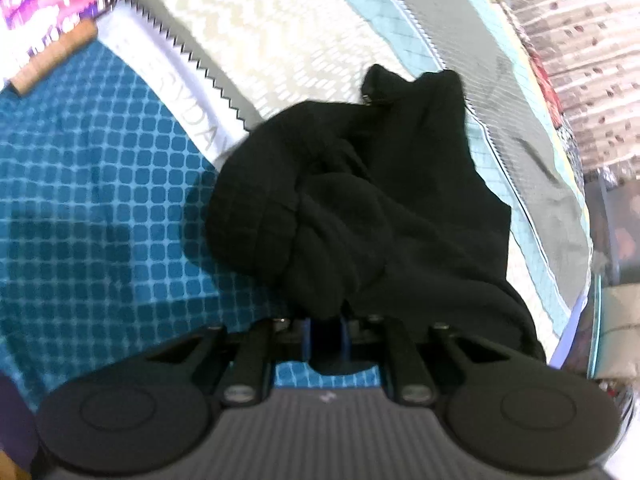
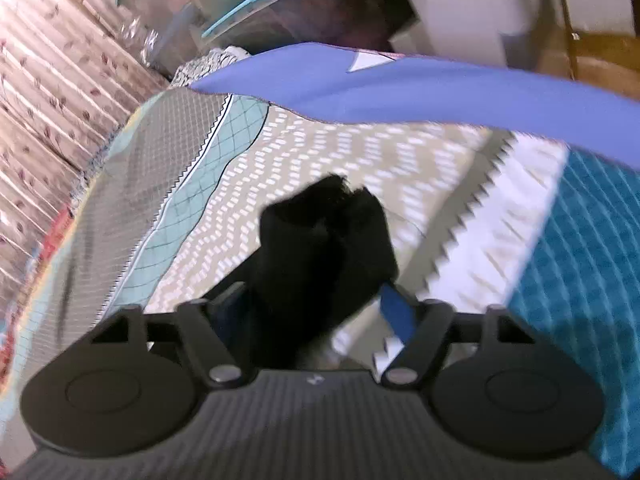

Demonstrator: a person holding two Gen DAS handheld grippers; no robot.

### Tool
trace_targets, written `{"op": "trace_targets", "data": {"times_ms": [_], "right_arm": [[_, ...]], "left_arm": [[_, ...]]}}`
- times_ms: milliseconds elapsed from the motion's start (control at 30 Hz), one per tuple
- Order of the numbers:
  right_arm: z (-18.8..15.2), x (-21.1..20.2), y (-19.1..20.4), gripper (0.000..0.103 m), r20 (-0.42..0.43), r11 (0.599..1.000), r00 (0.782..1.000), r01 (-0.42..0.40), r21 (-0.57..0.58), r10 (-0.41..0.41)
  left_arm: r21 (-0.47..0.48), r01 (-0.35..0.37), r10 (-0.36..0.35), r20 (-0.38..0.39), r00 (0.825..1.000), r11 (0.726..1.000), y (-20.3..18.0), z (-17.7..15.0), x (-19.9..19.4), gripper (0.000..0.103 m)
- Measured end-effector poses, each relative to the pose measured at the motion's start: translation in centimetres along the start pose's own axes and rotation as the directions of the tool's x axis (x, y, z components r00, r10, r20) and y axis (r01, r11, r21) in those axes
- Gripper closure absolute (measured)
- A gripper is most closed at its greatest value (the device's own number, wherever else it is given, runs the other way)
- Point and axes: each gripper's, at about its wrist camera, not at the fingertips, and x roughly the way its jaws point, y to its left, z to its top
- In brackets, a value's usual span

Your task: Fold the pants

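The black pants (image 1: 360, 208) lie bunched in a heap on a patterned bedspread (image 1: 100, 200). My left gripper (image 1: 326, 322) is at the heap's near edge, its blue fingers shut on a fold of the black cloth. In the right wrist view another bunched part of the pants (image 2: 320, 248) sticks up from between the blue fingers (image 2: 396, 312) of my right gripper (image 2: 314, 312). The cloth fills the gap between them, so the gripper is shut on it, above the bedspread (image 2: 320, 152). That view is blurred.
A purple box (image 1: 52, 4) and a brown cork-like roll (image 1: 52, 60) sit at the far left of the bed. A violet-blue sheet (image 2: 400, 92) borders the bedspread. A leaf-patterned curtain (image 2: 48, 80) and a clear plastic bin (image 2: 240, 12) stand beyond the bed's edge.
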Motion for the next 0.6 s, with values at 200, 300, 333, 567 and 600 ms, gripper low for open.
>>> {"op": "trace_targets", "data": {"times_ms": [200, 300, 333, 567, 600], "right_arm": [[0.8, -6.4, -2.4, 0.091, 0.120, 0.997, 0.991, -0.052, -0.060, 0.059], [0.5, -10.1, -5.6, 0.091, 0.161, 0.996, 0.987, -0.011, -0.084, 0.024], [0.4, -11.3, -6.8, 0.091, 0.168, 0.997, 0.986, 0.007, -0.078, 0.006], [-1.7, -14.4, -13.1, 0.096, 0.144, 0.980, 0.970, 0.199, -0.013, -0.195], [-2.3, -14.2, -13.1, 0.091, 0.139, 0.971, 0.962, 0.239, -0.027, -0.233]], "left_arm": [[0.063, -0.019, 0.017, 0.039, 0.999, 0.998, 0.7, -1.4, -5.2, 0.092], [0.059, -0.045, 0.043, 0.030, 0.999, 0.997, 1.8, -2.0, -6.0, 0.092], [0.052, -0.048, 0.047, 0.014, 0.999, 0.998, 2.4, -2.3, -5.9, 0.092], [0.047, -0.114, 0.118, -0.087, 0.989, 0.992, 6.4, -6.0, -3.2, 0.085], [0.057, -0.127, 0.131, -0.092, 0.987, 0.990, 6.8, -6.5, -2.8, 0.075]]}}
